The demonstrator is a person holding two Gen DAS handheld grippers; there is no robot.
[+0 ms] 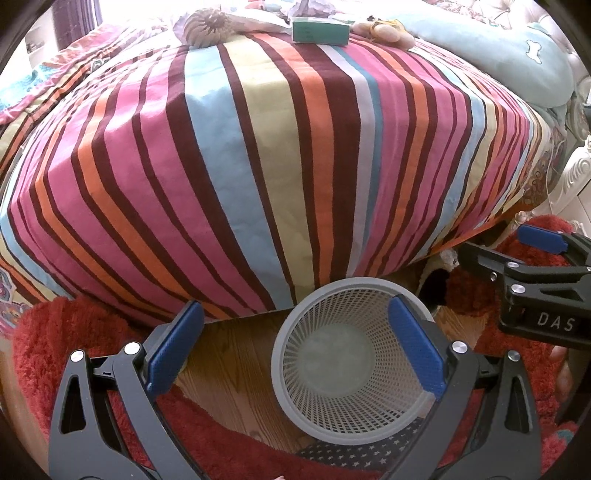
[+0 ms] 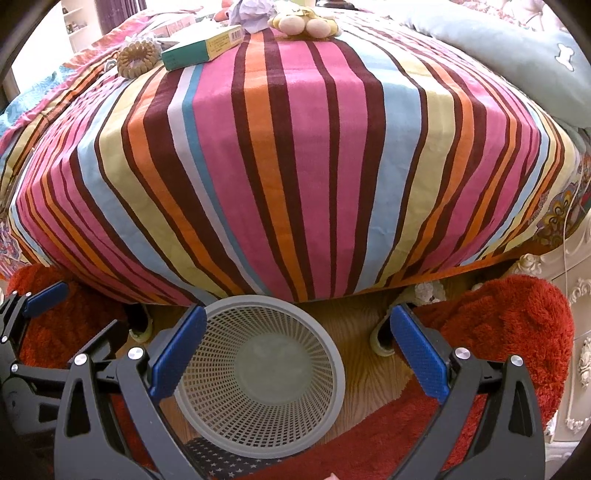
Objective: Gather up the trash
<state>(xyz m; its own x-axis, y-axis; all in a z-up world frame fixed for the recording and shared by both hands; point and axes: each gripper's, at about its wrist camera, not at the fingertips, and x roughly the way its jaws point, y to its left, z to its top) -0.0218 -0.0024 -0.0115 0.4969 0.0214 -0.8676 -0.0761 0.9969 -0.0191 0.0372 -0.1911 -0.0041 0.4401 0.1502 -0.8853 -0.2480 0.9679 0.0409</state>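
Grey mesh basket (image 2: 260,373), 1, on the floor just ahead of our 2 grippers. Left gripper (image 1: 295,354) released, holding nothing; right gripper (image 2: 297,354) likewise. Green box (image 2: 203,46) and crumpled paper (image 2: 253,14) far ahead on the striped bedspread (image 2: 295,166).

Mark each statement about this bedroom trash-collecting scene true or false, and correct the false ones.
1. The grey mesh wastebasket already holds trash. False: it holds nothing; its bare bottom shows.
2. Both grippers are open. True: the left gripper and the right gripper each have their jaws spread wide with nothing between them.
3. The green box lies on the striped bedcover. True.
4. The wastebasket stands on top of the bed. False: it stands on the wooden floor at the foot of the bed.
5. The crumpled paper lies on the red rug. False: it lies up on the bed, beyond the box.
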